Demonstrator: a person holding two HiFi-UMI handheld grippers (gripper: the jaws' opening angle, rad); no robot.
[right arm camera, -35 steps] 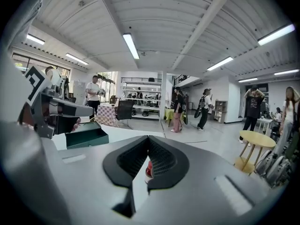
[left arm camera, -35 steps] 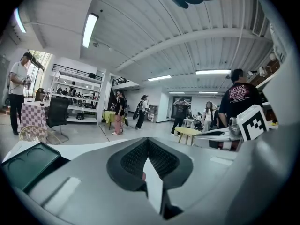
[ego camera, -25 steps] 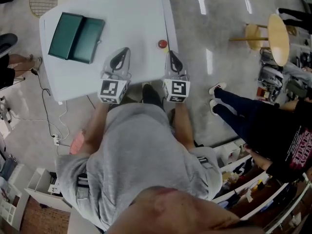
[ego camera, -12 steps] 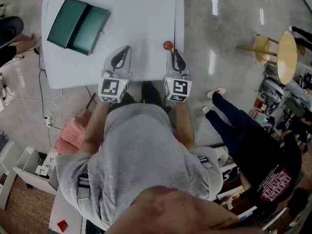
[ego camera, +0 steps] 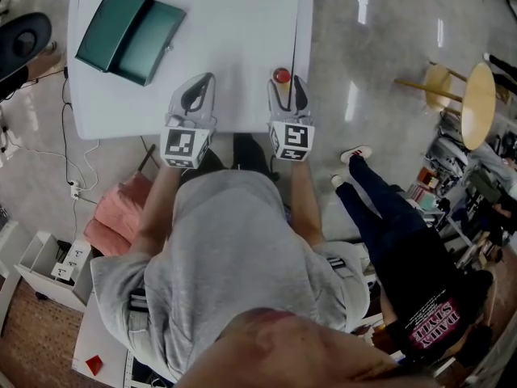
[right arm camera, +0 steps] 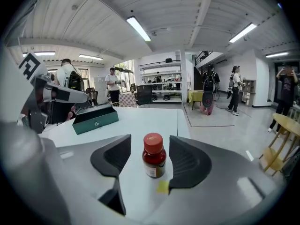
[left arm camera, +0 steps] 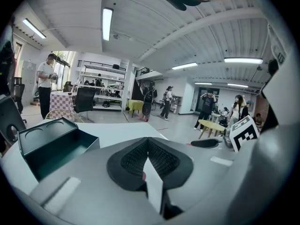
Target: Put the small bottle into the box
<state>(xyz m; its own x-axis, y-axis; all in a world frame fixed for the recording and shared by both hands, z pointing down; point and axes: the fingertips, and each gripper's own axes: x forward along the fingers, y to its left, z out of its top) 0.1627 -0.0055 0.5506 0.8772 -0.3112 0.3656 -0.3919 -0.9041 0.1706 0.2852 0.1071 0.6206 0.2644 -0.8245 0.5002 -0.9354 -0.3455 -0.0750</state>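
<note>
A small brown bottle [right arm camera: 153,157] with a red cap [ego camera: 281,76] stands upright near the right edge of the white table [ego camera: 234,23]. My right gripper [ego camera: 286,89] has its jaws opening, one on each side of the bottle, with a gap between each pad and the glass. The dark green box [ego camera: 129,31] lies open at the table's far left, also seen as the box [right arm camera: 95,118] in the right gripper view and the box [left arm camera: 51,144] in the left gripper view. My left gripper [ego camera: 199,87] hovers over the table's front edge, shut and empty.
The bottle stands close to the table's right edge [ego camera: 307,31]. A round yellow stool [ego camera: 472,103] and a person in dark clothes [ego camera: 404,241] are on the floor to the right. White drawers [ego camera: 52,265] and a pink item [ego camera: 117,217] sit at lower left.
The right gripper's jaws have gone from shut to wide apart and now flank the bottle. The left gripper has stayed shut in the same place.
</note>
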